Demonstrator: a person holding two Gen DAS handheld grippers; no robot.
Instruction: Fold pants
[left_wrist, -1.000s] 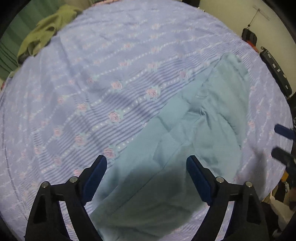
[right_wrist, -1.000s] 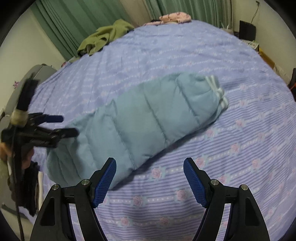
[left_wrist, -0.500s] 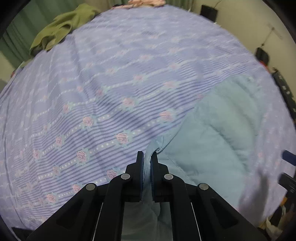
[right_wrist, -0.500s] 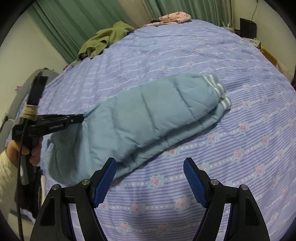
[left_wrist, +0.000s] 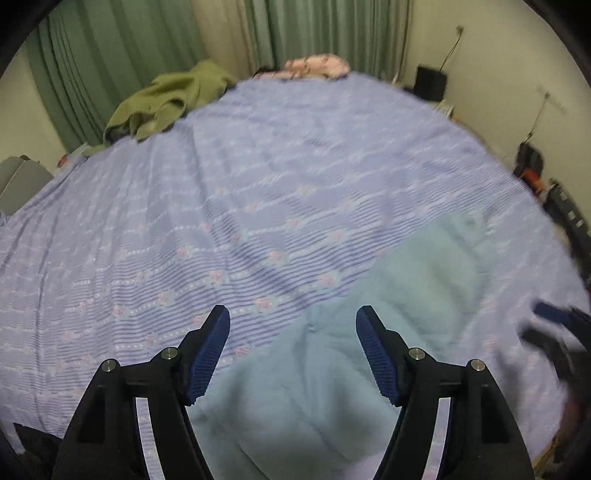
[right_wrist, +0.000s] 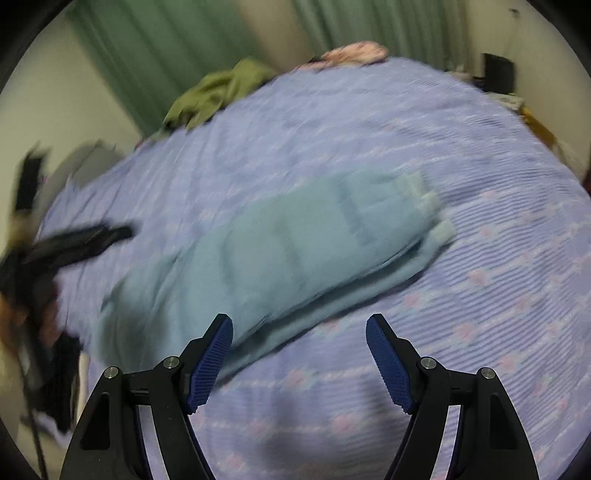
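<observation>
Light blue quilted pants (right_wrist: 295, 254) lie folded lengthwise on the purple flowered bedspread (right_wrist: 369, 140), cuffs toward the far right. In the left wrist view the pants (left_wrist: 369, 332) stretch from below the gripper toward the right. My left gripper (left_wrist: 293, 332) hovers above their waist end; its jaws are opening and nothing is pinched between them. My right gripper (right_wrist: 299, 339) hangs open over the pants' near edge, with nothing between its fingers. The left gripper (right_wrist: 92, 240) shows blurred at the left of the right wrist view.
An olive green garment (left_wrist: 166, 99) lies crumpled at the bed's far left corner, and a pink cloth (left_wrist: 317, 66) at the far edge. Green curtains (left_wrist: 110, 55) hang behind. Dark objects (left_wrist: 532, 170) stand along the wall to the right of the bed.
The left gripper shut on the pants' waist edge, then let it go and rose, jaws apart again. The pants shifted and flattened. The right gripper stayed open and drifted slightly.
</observation>
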